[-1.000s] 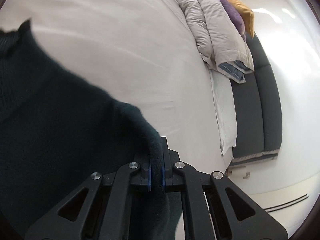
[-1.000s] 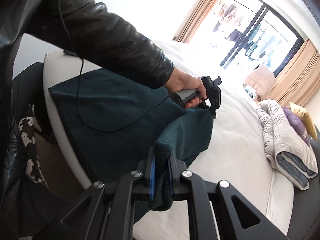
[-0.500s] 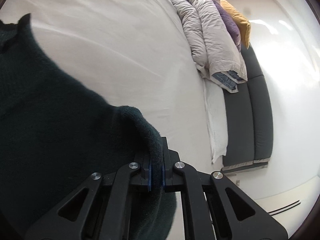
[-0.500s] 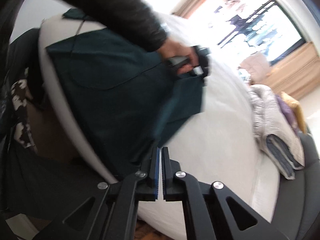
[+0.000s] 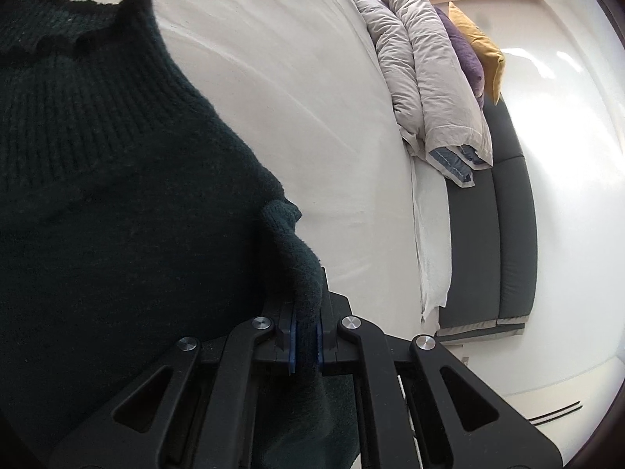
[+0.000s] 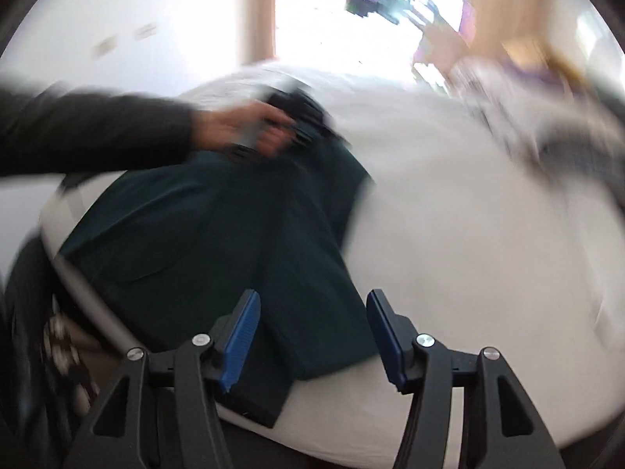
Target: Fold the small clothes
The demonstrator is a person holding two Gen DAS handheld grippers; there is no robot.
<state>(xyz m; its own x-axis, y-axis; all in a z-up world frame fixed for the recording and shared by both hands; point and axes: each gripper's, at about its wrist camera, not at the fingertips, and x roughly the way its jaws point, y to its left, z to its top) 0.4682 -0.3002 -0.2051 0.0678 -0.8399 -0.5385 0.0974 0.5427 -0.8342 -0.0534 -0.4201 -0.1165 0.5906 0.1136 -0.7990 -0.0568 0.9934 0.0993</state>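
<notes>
A dark green knit sweater [image 5: 117, 203] lies on the white bed [image 5: 304, 109]; its ribbed collar is at the upper left of the left wrist view. My left gripper [image 5: 306, 336] is shut on a fold of the sweater's edge. In the blurred right wrist view the sweater [image 6: 234, 226] is spread over the bed's near corner, and the left gripper [image 6: 289, 117] in the person's hand is at its far edge. My right gripper [image 6: 310, 336] is open and empty above the sweater's near edge.
A folded grey duvet [image 5: 422, 78] with purple and yellow pillows [image 5: 480, 51] lies at the bed's far end by a dark headboard [image 5: 492, 242]. A bright window with curtains [image 6: 351, 8] is beyond. The person's dark sleeve [image 6: 93, 129] crosses the left.
My right gripper let go of the sweater and opened, then swung fast. My left gripper, still shut on the sweater, carried its edge across the bed.
</notes>
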